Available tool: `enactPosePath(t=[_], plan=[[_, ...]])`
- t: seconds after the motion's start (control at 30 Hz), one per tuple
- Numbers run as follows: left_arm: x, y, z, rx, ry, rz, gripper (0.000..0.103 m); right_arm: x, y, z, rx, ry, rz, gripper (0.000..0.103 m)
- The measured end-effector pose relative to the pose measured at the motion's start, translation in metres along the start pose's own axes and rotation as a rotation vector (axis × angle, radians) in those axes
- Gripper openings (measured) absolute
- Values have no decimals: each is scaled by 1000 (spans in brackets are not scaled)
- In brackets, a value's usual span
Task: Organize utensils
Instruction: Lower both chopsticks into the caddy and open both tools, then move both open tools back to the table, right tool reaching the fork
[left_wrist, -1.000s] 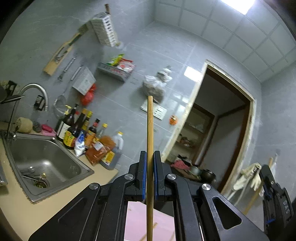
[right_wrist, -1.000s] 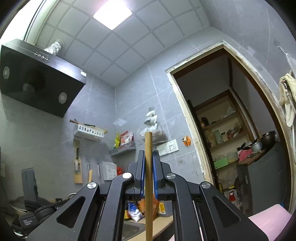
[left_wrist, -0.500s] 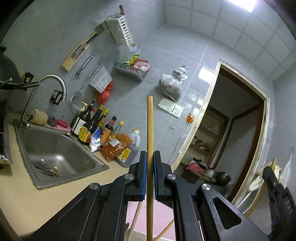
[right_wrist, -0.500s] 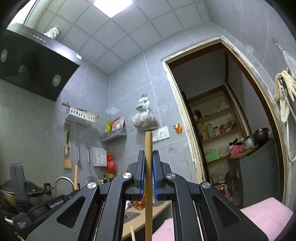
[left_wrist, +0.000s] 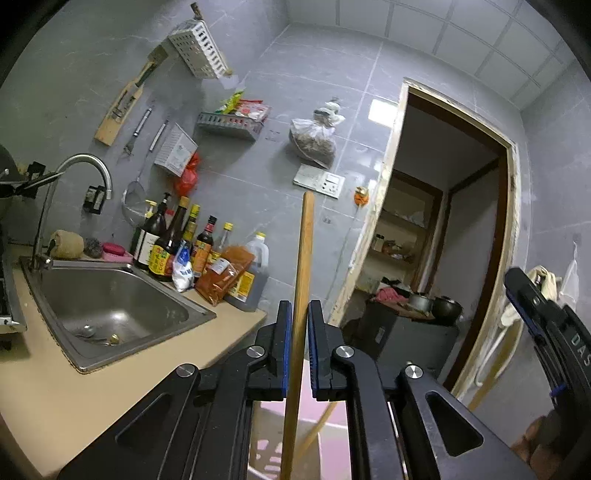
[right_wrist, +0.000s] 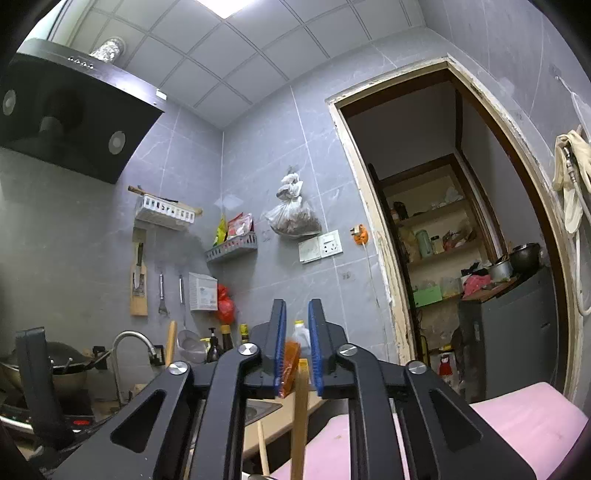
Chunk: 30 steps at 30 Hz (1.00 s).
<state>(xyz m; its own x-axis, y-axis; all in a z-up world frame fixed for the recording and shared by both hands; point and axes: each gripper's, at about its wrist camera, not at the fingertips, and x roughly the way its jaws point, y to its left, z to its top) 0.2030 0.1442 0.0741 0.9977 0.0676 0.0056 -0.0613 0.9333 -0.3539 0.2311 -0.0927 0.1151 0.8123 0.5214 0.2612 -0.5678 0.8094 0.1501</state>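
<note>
Left wrist view: we see the left gripper (left_wrist: 297, 345) with its jaws parted a little, a wooden chopstick (left_wrist: 301, 295) standing between the blue pads; the stick leans against the left pad and a sliver of gap shows at the right pad, so we cannot tell if it is pinched or loose. Its blunt top end rises well above the jaws, its lower part runs down out of frame, slightly tilted. A second wooden stick (left_wrist: 319, 424) slants below the jaws, over a pink surface (left_wrist: 338, 417). To the left, a steel sink (left_wrist: 110, 306) set in the beige bench (left_wrist: 44, 391), a curved faucet (left_wrist: 74, 184), and sauce bottles (left_wrist: 173, 240) lined up along the grey wall just past the sink. Right wrist view: right gripper (right_wrist: 295, 350) jaws stand apart, gripping nothing; another chopstick (right_wrist: 300, 417) sits low between the gripper arms, its top end just under the pads and clear of both. A thinner stick (right_wrist: 263, 452) pokes up to its left. We also see the pink pad (right_wrist: 517, 417) at lower right, a black range hood (right_wrist: 70, 110) upper left, and the open doorway (right_wrist: 436, 229) on the right. The left gripper body shows at the far left edge of this view.
</note>
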Motion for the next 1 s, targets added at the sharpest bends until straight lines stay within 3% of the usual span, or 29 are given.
enactPosePath(t=[0.03, 0.17, 0.33, 0.47, 0.6, 0.8, 0.87, 0.93, 1.0], plan=[[-1, 0, 0, 0, 6, -6, 7, 0, 0, 0, 3, 0, 1, 26], [-6, -3, 0, 5, 14, -27, 11, 0, 2, 1, 5, -4, 9, 30], [-11, -7, 3, -7, 29, -64, 33, -1, 4, 4, 11, -3, 10, 45], [-17, -14, 8, 21, 35, -70, 35, -3, 6, 11, 5, 8, -22, 50], [-23, -22, 9, 46, 61, -83, 51, -8, 4, 16, -3, 52, -61, 73], [-30, -40, 8, 111, 122, -94, 57, -31, -5, 22, -40, 114, -117, 85], [-34, -48, 4, 146, 148, -100, 62, -44, -10, 25, -50, 135, -136, 90], [-39, -53, 0, 170, 165, -110, 69, -56, -17, 27, -65, 167, -160, 102], [-46, -61, -6, 194, 181, -132, 72, -68, -26, 27, -71, 213, -177, 103]])
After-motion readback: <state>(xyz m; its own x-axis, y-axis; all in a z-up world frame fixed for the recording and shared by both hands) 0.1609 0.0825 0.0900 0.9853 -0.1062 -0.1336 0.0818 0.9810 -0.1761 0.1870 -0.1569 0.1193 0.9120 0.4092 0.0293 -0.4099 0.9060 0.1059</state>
